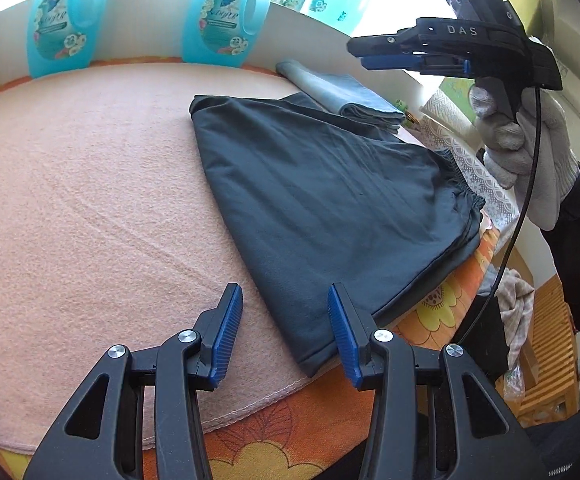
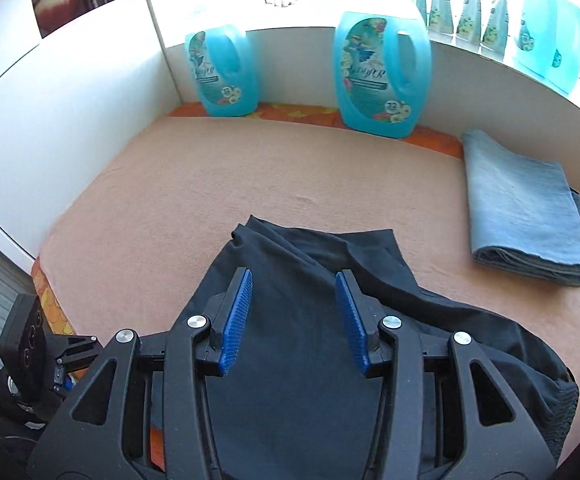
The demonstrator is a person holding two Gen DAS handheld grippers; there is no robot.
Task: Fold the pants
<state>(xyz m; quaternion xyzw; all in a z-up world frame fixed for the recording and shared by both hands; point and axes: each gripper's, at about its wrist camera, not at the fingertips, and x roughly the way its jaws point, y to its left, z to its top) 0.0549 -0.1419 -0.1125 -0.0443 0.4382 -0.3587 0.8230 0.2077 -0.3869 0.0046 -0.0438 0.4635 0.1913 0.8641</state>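
We have the dark pants [image 1: 322, 200] lying folded lengthwise on the peach blanket [image 1: 90, 200] that covers the table, elastic waistband toward the right edge and the leg ends toward the detergent jugs [image 2: 378, 76]. Our left gripper [image 1: 286, 332] hovers over the near hem with its fingers [image 1: 228, 332] spread wide and holding nothing; the right gripper [image 2: 294, 320] hangs above the middle of the cloth, fingers likewise apart and empty.

The risks we judge from here:
- The waistband corner sits close to the blanket's edge, so a careless pull could drag it off the side.
- The fabric looks thin and layered; pinching only the top layer would peel the fold apart instead of carrying both legs.
- The wrinkled, uneven leg ends would give a skewed fold if we lift without squaring them.
- Swinging the cloth far right could disturb the folded blue towel [image 2: 526, 204].
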